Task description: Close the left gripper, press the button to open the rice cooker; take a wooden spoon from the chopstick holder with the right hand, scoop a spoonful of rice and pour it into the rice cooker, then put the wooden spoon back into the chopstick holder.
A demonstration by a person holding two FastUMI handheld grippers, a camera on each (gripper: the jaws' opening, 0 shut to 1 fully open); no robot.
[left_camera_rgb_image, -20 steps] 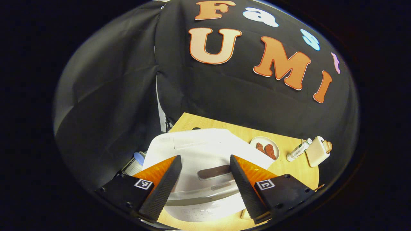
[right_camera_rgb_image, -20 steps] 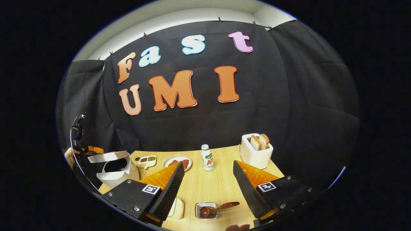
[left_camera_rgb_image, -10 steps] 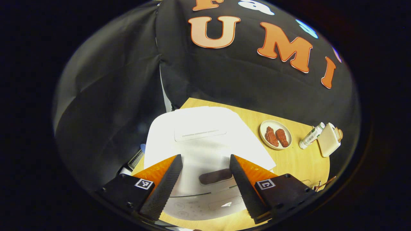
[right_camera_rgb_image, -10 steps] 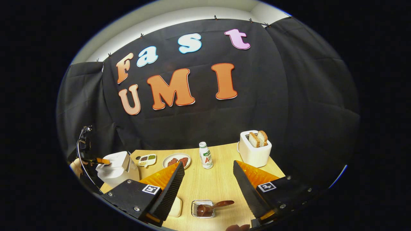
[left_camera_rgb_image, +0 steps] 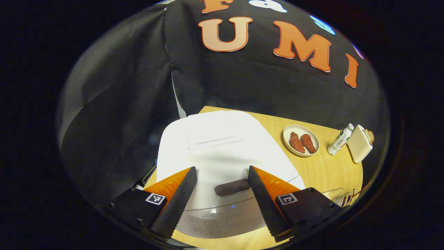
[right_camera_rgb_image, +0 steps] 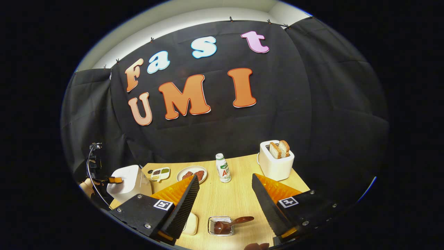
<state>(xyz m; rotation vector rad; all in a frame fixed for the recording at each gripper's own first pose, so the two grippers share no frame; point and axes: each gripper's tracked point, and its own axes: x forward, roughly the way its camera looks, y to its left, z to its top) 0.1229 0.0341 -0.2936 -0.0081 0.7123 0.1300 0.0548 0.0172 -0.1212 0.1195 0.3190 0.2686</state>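
Our left gripper [left_camera_rgb_image: 222, 198] hangs spread over the closed rice cooker [left_camera_rgb_image: 222, 149], whose dark latch button [left_camera_rgb_image: 232, 187] lies between the fingers; we judge it stiff and sprung. Our right gripper [right_camera_rgb_image: 225, 205] is spread above the mesh chopstick holder [right_camera_rgb_image: 219, 225], where the light, rigid wooden spoon [right_camera_rgb_image: 230, 223] rests, best pinched by its protruding handle.

The left gripper view looked steeply down, close over the cooker [left_camera_rgb_image: 222, 146]; the right gripper view faced the tabletop [right_camera_rgb_image: 229, 201] from farther back; both shared the plate [left_camera_rgb_image: 300, 140].
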